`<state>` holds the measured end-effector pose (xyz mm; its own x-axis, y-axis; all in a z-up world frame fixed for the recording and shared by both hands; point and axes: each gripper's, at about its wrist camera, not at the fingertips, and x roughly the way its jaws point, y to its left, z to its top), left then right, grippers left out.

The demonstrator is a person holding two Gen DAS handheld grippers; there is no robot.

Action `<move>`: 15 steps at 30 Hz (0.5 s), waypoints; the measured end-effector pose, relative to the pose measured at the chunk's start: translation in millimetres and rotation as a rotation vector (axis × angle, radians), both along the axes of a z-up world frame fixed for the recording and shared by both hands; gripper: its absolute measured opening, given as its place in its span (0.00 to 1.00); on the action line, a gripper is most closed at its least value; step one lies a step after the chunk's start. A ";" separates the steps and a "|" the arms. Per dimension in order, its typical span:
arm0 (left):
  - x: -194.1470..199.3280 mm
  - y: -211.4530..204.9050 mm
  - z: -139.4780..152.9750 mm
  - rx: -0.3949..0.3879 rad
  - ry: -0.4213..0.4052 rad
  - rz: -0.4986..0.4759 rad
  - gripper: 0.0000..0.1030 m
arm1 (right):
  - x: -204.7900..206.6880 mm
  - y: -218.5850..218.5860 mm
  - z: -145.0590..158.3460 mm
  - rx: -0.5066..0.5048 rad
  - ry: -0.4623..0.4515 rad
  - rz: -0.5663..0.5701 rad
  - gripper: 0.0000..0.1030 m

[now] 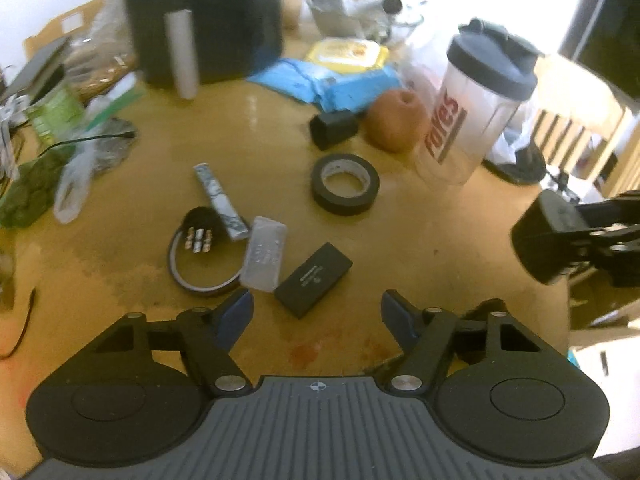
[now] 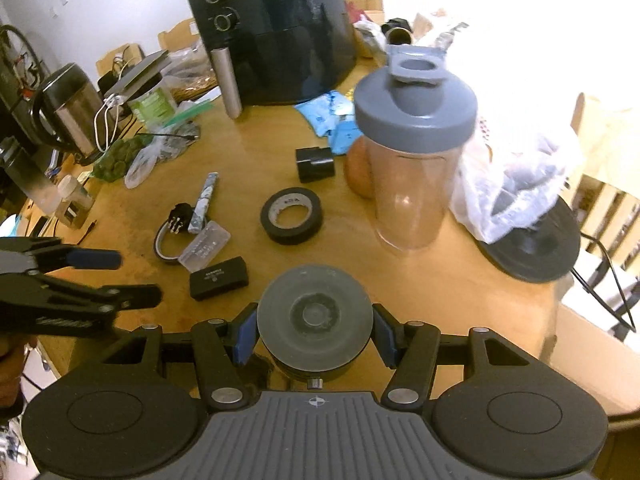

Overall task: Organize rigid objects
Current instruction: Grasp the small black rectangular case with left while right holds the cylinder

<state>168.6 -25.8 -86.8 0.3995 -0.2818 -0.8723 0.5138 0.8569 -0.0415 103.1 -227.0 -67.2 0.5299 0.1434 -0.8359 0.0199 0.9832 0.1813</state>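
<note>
My right gripper (image 2: 314, 332) is shut on a dark round cylinder (image 2: 315, 314), held above the table's near edge; it also shows at the right of the left wrist view (image 1: 544, 240). My left gripper (image 1: 316, 312) is open and empty, just in front of a flat black box (image 1: 314, 279). Near it lie a clear plastic case (image 1: 265, 258), a thin tape ring (image 1: 200, 276) with a small black part (image 1: 200, 226) and a marbled stick (image 1: 220, 202). A black tape roll (image 1: 345, 185), a small black block (image 1: 334, 127) and a shaker bottle (image 1: 476, 108) stand farther back.
A black air fryer (image 1: 204, 16) stands at the back with a grey tube (image 1: 182, 52) leaning on it. A brown fruit (image 1: 396, 120), blue and yellow packets (image 1: 348, 76), bags at the left (image 1: 48, 172) and a plastic bag on a black disc (image 2: 524, 200) crowd the wooden table (image 1: 440, 240).
</note>
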 end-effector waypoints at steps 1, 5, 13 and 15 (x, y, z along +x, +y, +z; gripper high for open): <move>3.2 -3.3 -4.0 0.006 0.004 -0.012 0.62 | -2.3 -1.8 0.0 -0.001 0.001 -0.008 0.59; 16.0 -16.2 -22.1 0.052 0.017 -0.059 0.60 | -10.1 -10.1 -0.2 0.003 0.007 -0.039 0.59; 40.4 -32.8 -58.2 0.124 0.058 -0.121 0.53 | -21.3 -24.8 -0.1 0.014 0.015 -0.090 0.59; 45.5 -35.5 -65.6 0.140 0.075 -0.133 0.46 | -24.4 -27.7 0.2 0.017 0.015 -0.099 0.59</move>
